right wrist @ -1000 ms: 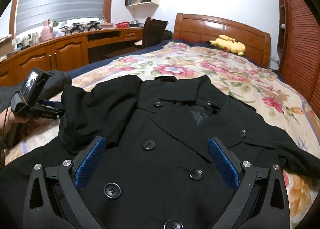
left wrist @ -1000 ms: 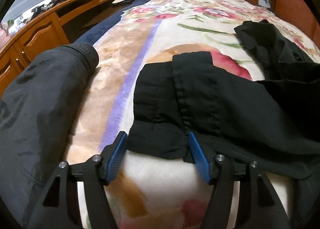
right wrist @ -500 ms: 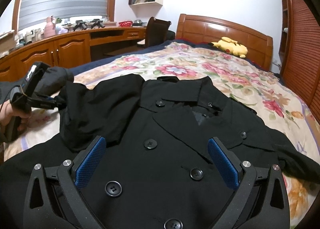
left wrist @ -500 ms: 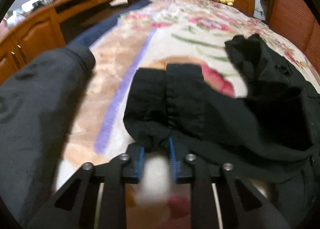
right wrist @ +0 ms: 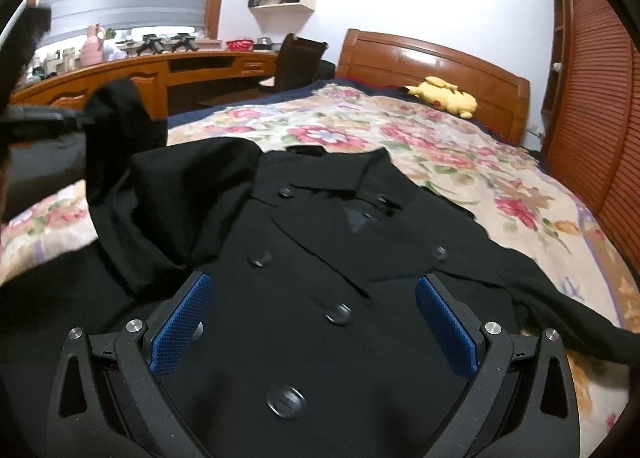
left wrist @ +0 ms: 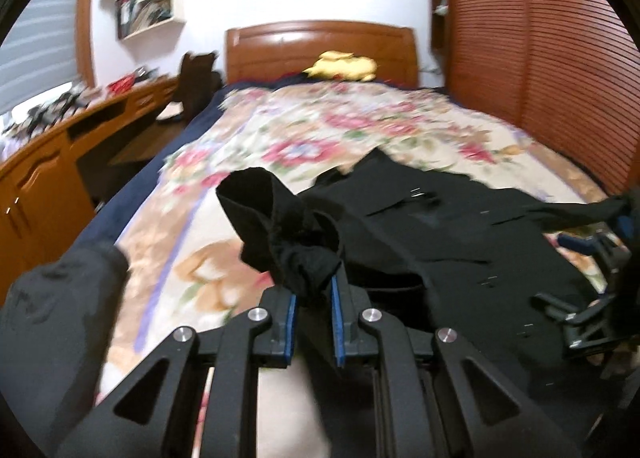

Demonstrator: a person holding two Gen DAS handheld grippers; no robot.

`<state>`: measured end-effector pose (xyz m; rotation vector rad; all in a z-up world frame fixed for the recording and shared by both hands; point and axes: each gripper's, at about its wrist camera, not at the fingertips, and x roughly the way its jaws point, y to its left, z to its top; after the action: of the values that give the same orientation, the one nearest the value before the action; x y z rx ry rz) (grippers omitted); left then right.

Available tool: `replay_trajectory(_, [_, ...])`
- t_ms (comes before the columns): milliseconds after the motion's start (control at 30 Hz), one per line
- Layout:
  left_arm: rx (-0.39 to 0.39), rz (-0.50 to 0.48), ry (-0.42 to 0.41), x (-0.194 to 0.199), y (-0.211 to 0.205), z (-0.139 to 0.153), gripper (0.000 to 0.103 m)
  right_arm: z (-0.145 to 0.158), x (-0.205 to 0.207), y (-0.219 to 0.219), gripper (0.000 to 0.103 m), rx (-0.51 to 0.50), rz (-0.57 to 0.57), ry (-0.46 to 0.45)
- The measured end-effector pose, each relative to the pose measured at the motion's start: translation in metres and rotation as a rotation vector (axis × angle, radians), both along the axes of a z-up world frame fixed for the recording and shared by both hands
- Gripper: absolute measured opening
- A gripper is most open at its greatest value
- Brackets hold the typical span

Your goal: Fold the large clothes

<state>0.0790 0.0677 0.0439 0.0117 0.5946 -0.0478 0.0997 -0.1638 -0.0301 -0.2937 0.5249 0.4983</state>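
A black double-breasted coat (right wrist: 320, 258) lies front-up on the floral bedspread (right wrist: 440, 146), collar toward the headboard. My left gripper (left wrist: 313, 298) is shut on the cuff of the coat's left sleeve (left wrist: 276, 218) and holds it lifted off the bed. In the right wrist view the lifted sleeve (right wrist: 120, 146) rises at the left, with the left gripper (right wrist: 40, 122) at the frame edge. My right gripper (right wrist: 316, 322) is open and empty, low over the coat's buttoned front. It also shows at the right of the left wrist view (left wrist: 592, 258).
A yellow plush toy (right wrist: 440, 94) lies by the wooden headboard (right wrist: 432, 62). A long wooden desk (right wrist: 140, 74) and a chair (right wrist: 296, 58) stand left of the bed. Slatted wooden doors (right wrist: 600, 118) line the right. A dark padded sleeve (left wrist: 56, 322) is at lower left.
My left gripper closed on the sleeve cuff and lifted it up off the bedspread, tilting upward. My right gripper stayed open over the coat front.
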Motion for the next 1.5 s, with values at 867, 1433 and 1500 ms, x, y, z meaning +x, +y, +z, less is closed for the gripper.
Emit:
replay_trajectory(867, [0.087, -0.308, 0.008, -0.058, -0.155, 0.030, 0.031, 0.023, -0.039, -0.090, 0.103, 0.025, -0.140, 0.002])
replay_trajectory(1433, [0.067, -0.248, 0.014, -0.134, -0.108, 0.001, 0.052, 0.041, -0.069, -0.112, 0.103, 0.064, -0.213, 0.035])
replay_trajectory(1500, [0.054, -0.229, 0.008, -0.139, -0.100, -0.004, 0.053, 0.040, -0.073, -0.114, 0.103, 0.068, -0.217, 0.044])
